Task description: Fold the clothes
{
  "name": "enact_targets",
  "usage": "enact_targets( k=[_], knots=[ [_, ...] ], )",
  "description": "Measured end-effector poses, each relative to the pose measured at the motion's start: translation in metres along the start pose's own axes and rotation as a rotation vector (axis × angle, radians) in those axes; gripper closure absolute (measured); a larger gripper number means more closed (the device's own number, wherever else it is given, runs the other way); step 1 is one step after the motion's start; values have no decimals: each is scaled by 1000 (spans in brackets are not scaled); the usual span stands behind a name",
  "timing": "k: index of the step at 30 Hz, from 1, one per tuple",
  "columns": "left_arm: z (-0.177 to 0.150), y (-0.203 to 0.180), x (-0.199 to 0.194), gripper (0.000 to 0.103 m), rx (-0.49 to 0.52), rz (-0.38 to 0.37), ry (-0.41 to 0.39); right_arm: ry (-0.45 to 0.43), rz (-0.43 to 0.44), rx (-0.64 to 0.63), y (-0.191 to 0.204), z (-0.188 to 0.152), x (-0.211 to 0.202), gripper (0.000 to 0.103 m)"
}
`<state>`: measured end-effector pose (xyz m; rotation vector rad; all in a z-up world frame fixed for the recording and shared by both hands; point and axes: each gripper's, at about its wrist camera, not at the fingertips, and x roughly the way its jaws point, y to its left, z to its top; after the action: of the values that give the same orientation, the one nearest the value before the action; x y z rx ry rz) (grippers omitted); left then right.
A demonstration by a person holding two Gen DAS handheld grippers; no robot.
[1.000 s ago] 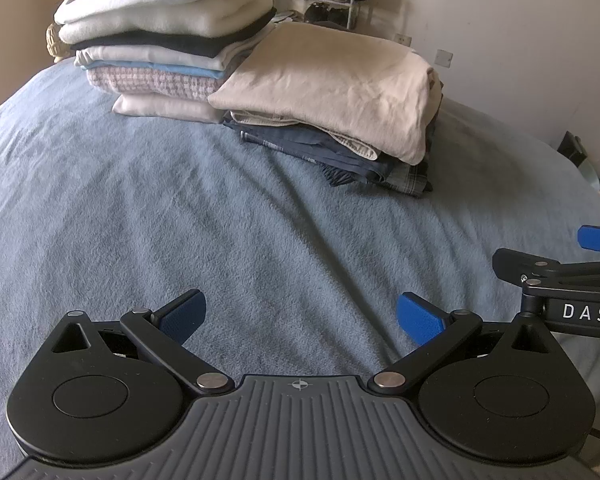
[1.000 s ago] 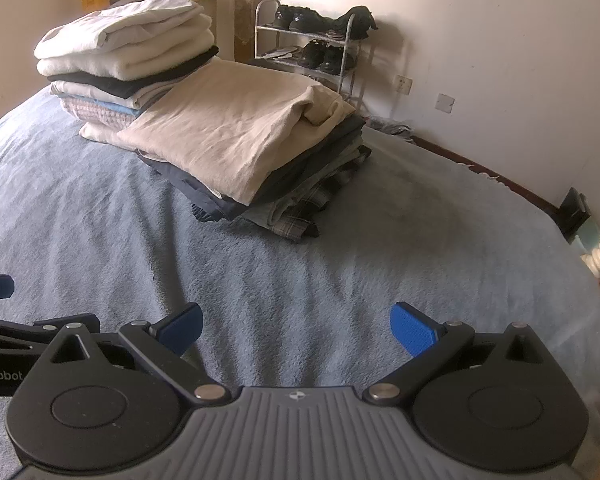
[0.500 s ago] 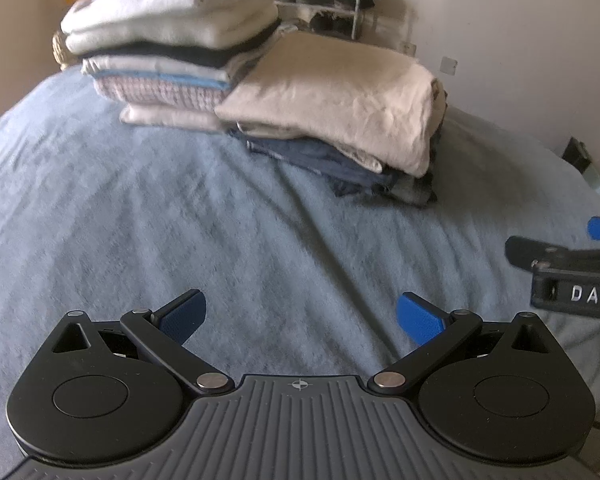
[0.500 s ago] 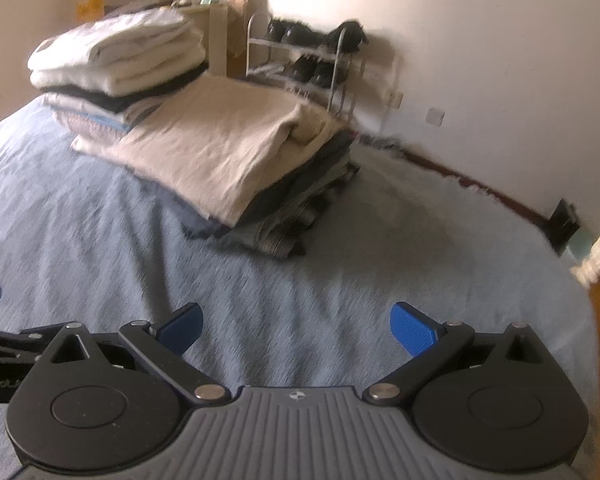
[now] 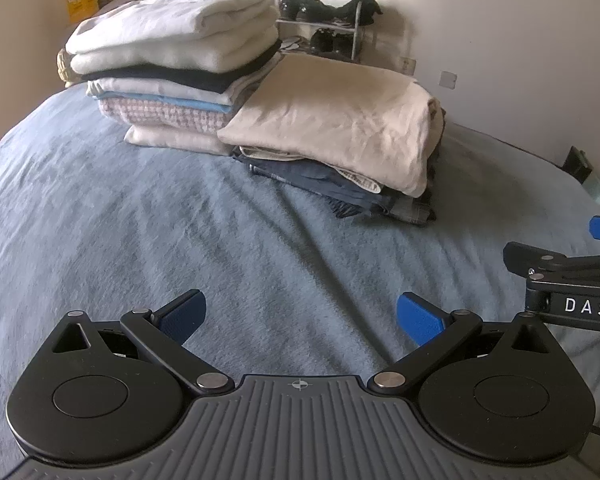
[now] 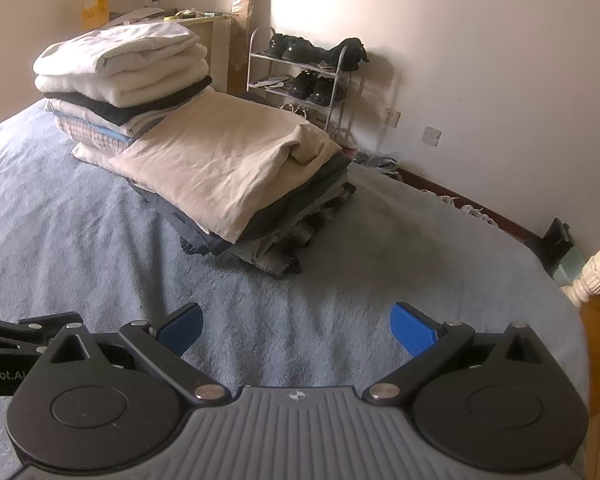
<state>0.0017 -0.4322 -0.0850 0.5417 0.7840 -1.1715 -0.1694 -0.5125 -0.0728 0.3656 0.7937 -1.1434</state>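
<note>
Holding both tools low over a blue-grey bedspread (image 5: 180,216), you have nothing in either one. Your left gripper (image 5: 300,316) has its blue pads spread wide apart, with only bare blanket showing between them. Your right gripper (image 6: 296,326) is spread just as wide and is also empty. The two tools sit side by side: in the left wrist view, part of the right tool shows at the right edge, and in the right wrist view, part of the left tool shows at the left edge.

The folded clothes lie at the far side of the bed, well apart from both tools, in two stacks that touch each other. The taller stack (image 5: 172,60) is far left, with thick white garments on top, then a black layer, pale and light blue layers, a pink checked piece and a cream piece at the bottom. The lower stack (image 6: 220,168) sits to its right and slightly nearer, topped by a wide beige garment (image 5: 340,128) over dark blue and checked pieces.

Beyond the bed, a metal shoe rack (image 6: 300,76) holding dark shoes stands against a white wall. A carved cream bedpost (image 6: 594,276) shows at the right edge.
</note>
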Motion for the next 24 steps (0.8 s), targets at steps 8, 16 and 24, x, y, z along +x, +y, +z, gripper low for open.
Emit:
enact_targets(
  k=[8, 16, 24],
  knots=[
    [0, 1, -1, 0, -4, 5, 1, -9, 12, -8, 6, 3, -1, 1],
    [0, 1, 0, 0, -8, 7, 9, 6, 18, -2, 6, 2, 2, 1],
    [-1, 1, 0, 0, -9, 7, 16, 13, 14, 11, 3, 0, 3, 1]
  ],
)
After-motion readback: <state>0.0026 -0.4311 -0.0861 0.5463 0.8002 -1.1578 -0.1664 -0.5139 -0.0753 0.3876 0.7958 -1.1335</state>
